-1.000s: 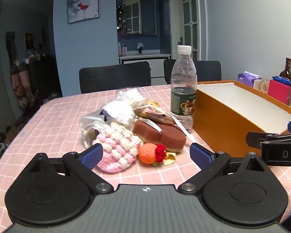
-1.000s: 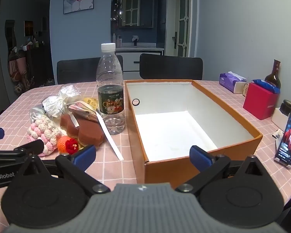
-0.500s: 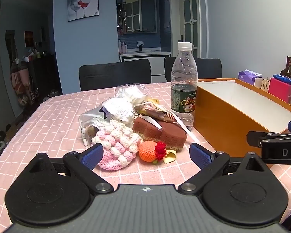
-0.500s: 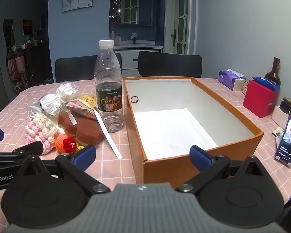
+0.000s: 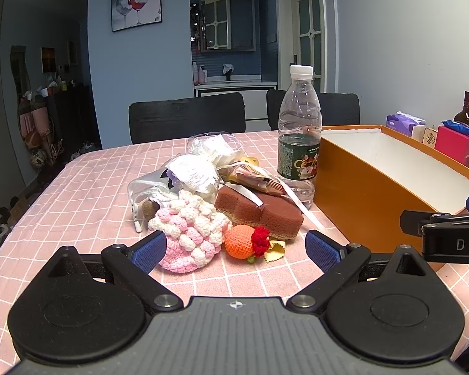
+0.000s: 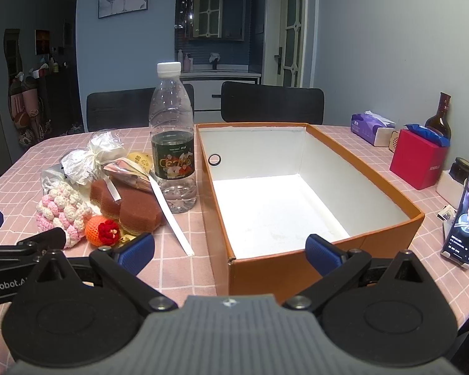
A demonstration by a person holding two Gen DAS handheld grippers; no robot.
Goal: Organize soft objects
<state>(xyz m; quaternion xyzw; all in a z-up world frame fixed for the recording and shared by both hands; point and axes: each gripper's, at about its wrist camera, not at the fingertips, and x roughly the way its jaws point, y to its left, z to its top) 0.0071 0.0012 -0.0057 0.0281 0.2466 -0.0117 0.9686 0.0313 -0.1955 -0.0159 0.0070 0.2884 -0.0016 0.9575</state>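
Observation:
A pile of soft things lies on the pink checked table: a pink and white crochet pouch (image 5: 192,237), an orange crochet ball with a red flower (image 5: 243,242), a brown sponge (image 5: 259,211) and crinkled white bags (image 5: 192,173). My left gripper (image 5: 236,251) is open and empty just in front of the pouch and ball. An empty orange box (image 6: 297,193) stands to the right. My right gripper (image 6: 229,251) is open and empty at the box's near wall. The pile shows in the right wrist view too, with the sponge (image 6: 131,206).
A water bottle (image 5: 298,131) stands between the pile and the box. A red box (image 6: 417,162), a tissue pack (image 6: 370,126), a dark bottle (image 6: 439,118) and a phone on a stand (image 6: 464,218) sit at the right. Two black chairs stand behind the table.
Both grippers have drawn back and up a little; the pile and box look slightly farther and lower. Nothing on the table moved.

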